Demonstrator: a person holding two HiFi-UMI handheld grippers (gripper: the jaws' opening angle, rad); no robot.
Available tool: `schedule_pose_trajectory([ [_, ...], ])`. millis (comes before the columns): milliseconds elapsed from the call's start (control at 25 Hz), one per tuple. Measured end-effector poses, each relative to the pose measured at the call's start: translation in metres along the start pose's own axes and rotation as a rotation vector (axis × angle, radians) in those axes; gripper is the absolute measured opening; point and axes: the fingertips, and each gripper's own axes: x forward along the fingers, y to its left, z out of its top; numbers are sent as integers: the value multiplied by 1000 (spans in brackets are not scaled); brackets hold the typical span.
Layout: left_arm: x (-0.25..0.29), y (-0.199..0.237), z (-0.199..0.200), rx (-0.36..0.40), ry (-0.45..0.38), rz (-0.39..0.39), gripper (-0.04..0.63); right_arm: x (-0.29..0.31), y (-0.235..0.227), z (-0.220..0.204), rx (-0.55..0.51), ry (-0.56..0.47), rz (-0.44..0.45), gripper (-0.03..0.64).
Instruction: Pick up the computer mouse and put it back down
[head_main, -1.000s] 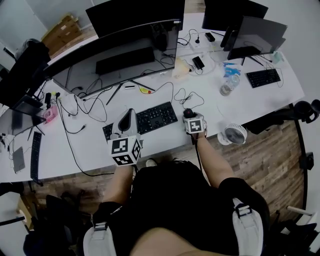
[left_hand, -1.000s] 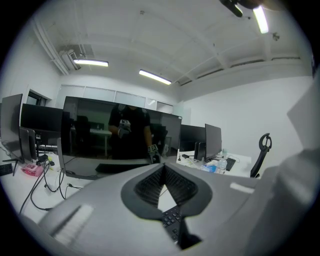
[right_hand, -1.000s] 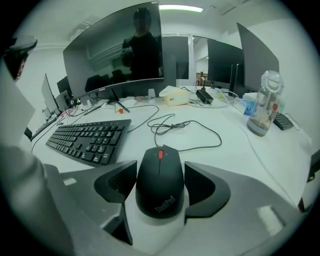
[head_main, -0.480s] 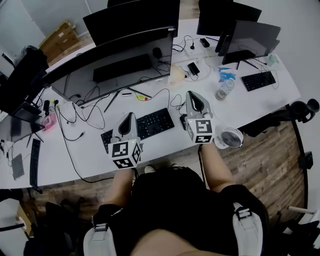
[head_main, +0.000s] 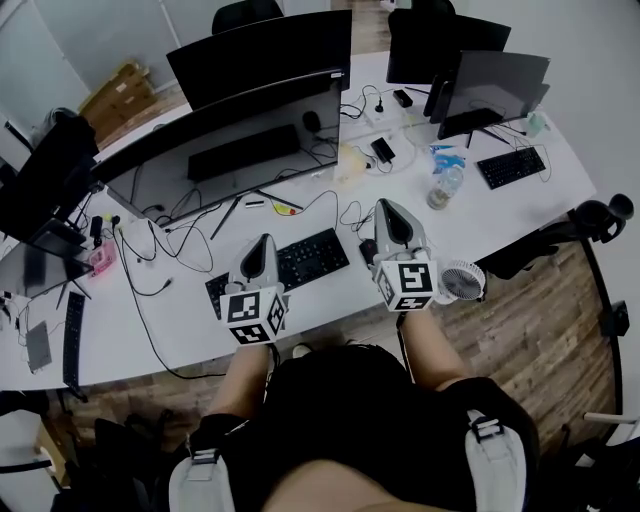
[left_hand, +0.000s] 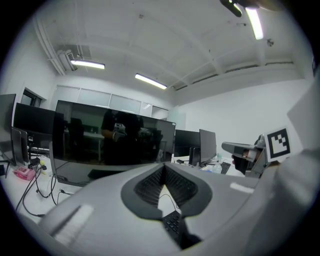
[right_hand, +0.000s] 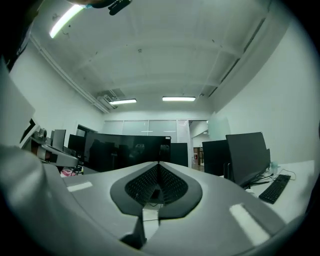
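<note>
My right gripper (right_hand: 159, 166) is clenched, its pads pressed together on nothing, and I hold it above the desk (head_main: 180, 300). My left gripper (left_hand: 162, 169) is likewise closed and empty. The computer mouse (head_main: 367, 250) lies on the desk beneath my right gripper, just right of the keyboard (head_main: 300, 252). Neither gripper touches it. Beyond stands the curved monitor (head_main: 230, 135).
</note>
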Motion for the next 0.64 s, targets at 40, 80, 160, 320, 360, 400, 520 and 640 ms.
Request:
schedule_pose_trajectory([
  [40, -1, 0, 1, 2, -4, -3, 54, -1, 1, 0, 7, -4, 1, -3],
  [80, -2, 0, 3, 3, -8, -5, 54, -1, 2, 0, 9, -6, 2, -3],
  [160, -5, 2, 4, 2, -14, -6, 54, -2, 6, -1, 10, -3, 3, -3],
  [320, -9, 7, 5, -3, -19, -7, 54, -2, 13, -3, 11, 6, 5, -3],
  [360, -10, 9, 5, -4, -19, -8, 54, -2, 15, -3, 12, 7, 4, -3],
  [400, -10, 10, 4, -5, -18, -8, 54, -1, 16, -2, 12, 8, 5, -3],
  [520, -12, 17, 3, -8, -16, -7, 54, 1, 23, -2, 14, 7, 9, -3],
  [640, -14, 23, 4, -12, -21, -8, 54, 2, 31, -1, 14, 2, 11, -3],
])
